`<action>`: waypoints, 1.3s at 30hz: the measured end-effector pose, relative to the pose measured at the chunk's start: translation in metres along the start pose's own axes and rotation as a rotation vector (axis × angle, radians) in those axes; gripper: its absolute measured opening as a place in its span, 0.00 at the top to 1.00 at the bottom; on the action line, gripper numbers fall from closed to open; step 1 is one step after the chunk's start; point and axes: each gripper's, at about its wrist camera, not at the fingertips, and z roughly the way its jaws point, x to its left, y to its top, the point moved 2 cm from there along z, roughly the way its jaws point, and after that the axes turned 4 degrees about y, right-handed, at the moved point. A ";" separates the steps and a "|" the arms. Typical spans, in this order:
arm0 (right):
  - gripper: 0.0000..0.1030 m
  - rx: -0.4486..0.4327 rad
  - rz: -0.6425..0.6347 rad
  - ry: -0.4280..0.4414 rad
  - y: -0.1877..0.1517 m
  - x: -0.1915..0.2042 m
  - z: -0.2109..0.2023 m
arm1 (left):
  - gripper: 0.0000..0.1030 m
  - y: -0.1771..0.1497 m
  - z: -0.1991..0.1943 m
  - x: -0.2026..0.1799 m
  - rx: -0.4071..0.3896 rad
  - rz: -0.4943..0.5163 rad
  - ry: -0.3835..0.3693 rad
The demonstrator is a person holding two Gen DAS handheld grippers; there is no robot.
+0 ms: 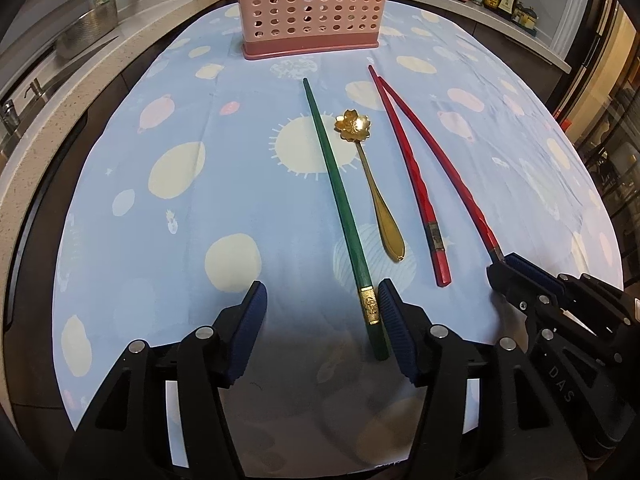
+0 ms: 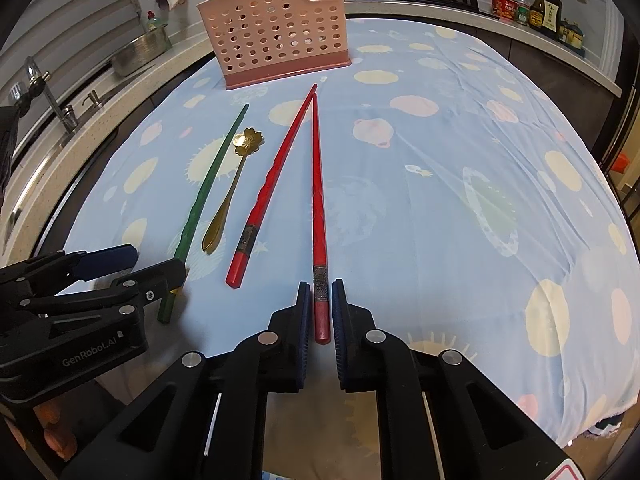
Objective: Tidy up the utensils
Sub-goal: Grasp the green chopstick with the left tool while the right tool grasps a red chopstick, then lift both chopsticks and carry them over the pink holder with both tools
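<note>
Two grippers low over worktop, right gripper (image 2: pixel 321 294) jaws clamped on red chopstick (image 2: pixel 318 208) butt, left gripper (image 1: pixel 322 300) jaws wide around green chopstick (image 1: pixel 340 204) lying flat, blue patterned cloth (image 2: pixel 460 160), pink utensil basket (image 2: pixel 276 32) behind, kitchen counter (image 2: pixel 480 12)

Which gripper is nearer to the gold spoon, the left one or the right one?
Left. The left gripper stands open around the green chopstick, which lies right beside the gold spoon. The right gripper is shut on the outer red chopstick, farther away.
</note>
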 end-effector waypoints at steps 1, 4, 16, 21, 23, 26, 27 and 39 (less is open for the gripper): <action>0.90 0.000 0.000 0.000 0.000 0.000 0.000 | 0.46 0.000 0.000 -0.001 -0.003 0.005 0.004; 0.90 0.000 0.000 0.000 0.000 0.000 0.000 | 0.46 -0.001 0.001 -0.002 -0.008 0.010 0.009; 0.90 0.000 -0.005 -0.005 0.000 0.000 0.000 | 0.58 -0.004 0.000 -0.003 -0.038 0.034 0.015; 0.93 0.001 0.004 0.003 0.000 0.000 -0.001 | 0.92 -0.003 -0.003 0.005 -0.034 0.015 -0.013; 0.93 0.002 0.010 0.010 0.000 0.001 -0.003 | 0.92 -0.003 -0.004 0.009 -0.029 0.001 -0.028; 0.93 -0.006 0.013 0.018 0.001 0.001 -0.008 | 0.93 -0.003 -0.009 0.014 -0.031 -0.013 -0.035; 0.93 -0.013 0.016 0.020 0.002 0.001 -0.011 | 0.93 -0.002 -0.012 0.016 -0.036 -0.019 -0.039; 0.93 -0.145 0.037 0.060 0.034 0.004 -0.061 | 0.93 0.020 -0.059 0.035 -0.118 -0.064 -0.039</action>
